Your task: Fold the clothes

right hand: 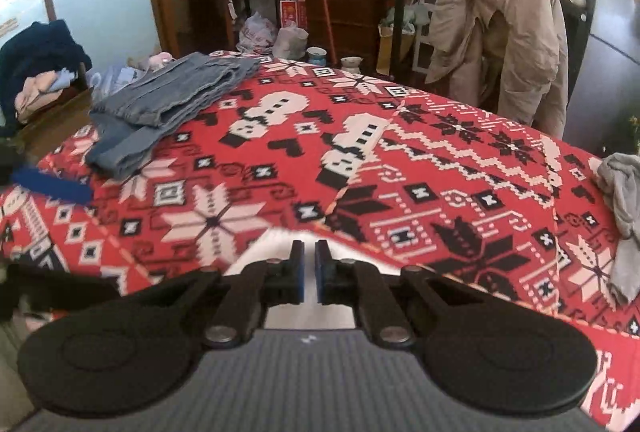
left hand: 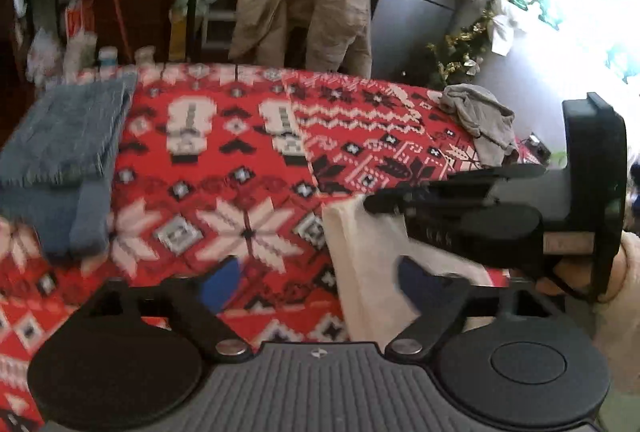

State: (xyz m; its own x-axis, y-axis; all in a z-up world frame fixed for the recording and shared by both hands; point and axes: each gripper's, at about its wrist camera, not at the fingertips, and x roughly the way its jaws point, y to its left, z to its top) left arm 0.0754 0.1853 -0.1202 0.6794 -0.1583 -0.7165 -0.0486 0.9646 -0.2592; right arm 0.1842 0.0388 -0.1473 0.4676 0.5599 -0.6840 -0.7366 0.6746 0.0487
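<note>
White cloth (left hand: 362, 264) is thin, light and limp, so it'll sag and slide unless pinched at an edge or corner; best hold is the hem, two corners apart. It looks plain off-white, unpatterned, lying at the near edge of the red patterned table cover (left hand: 240, 160). My right gripper (right hand: 309, 270) is clamped shut on its edge. My left gripper (left hand: 316, 282) hangs open over it, pads gripping nothing. Folded jeans (right hand: 168, 104) sit far left, grey garment (left hand: 478, 118) far right
</note>
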